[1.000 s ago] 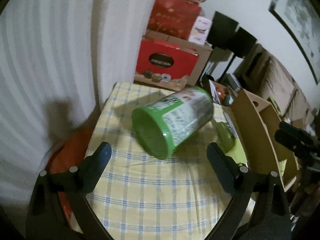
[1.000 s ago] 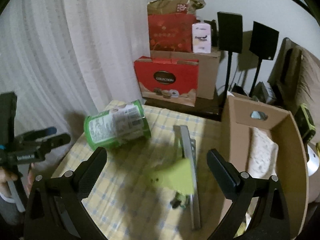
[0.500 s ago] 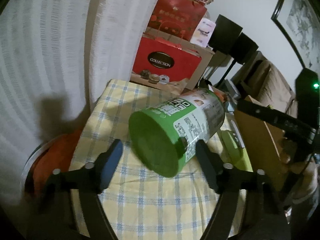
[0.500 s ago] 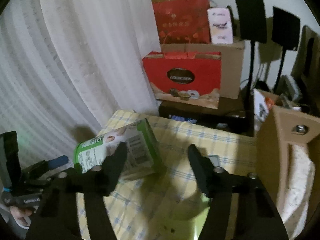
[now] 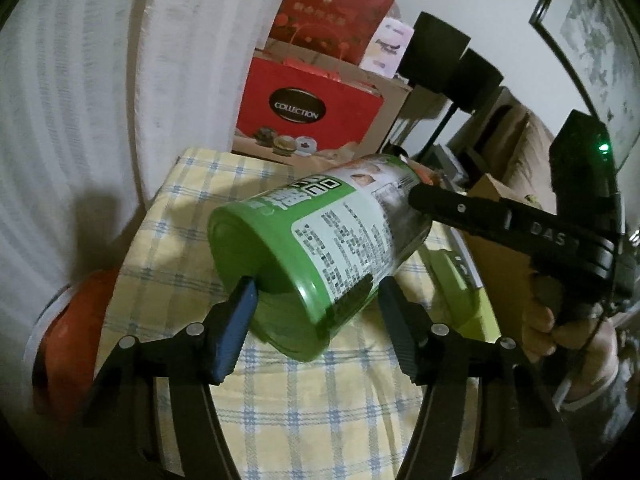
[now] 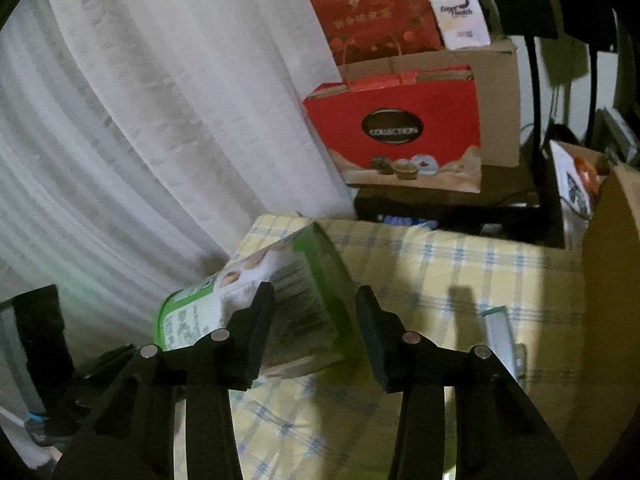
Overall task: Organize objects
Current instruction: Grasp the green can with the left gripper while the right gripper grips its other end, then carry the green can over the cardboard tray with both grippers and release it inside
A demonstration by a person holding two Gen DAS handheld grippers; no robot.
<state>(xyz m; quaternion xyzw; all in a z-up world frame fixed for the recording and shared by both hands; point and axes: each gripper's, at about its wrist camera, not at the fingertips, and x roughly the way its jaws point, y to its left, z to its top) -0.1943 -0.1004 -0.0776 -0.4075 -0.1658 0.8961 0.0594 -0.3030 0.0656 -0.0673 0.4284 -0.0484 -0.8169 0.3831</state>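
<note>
A green can with a white printed label lies on its side on the yellow checked tablecloth. My left gripper straddles its green base end. Its jaws are closing, with the blue pad right at the rim, and I see no firm press. My right gripper straddles the other end of the can, jaws also closing around it. In the left wrist view one right finger lies across the top of the can, and the other is hidden behind it.
A lime green flat object lies right of the can, beside an open cardboard box. A metal strip lies on the cloth. Red gift bags stand behind the table. A white curtain hangs left, and an orange object sits below the table's left edge.
Both grippers came in onto the can from opposite ends and narrowed their jaws around it. The right gripper swung left, away from the lime green object.
</note>
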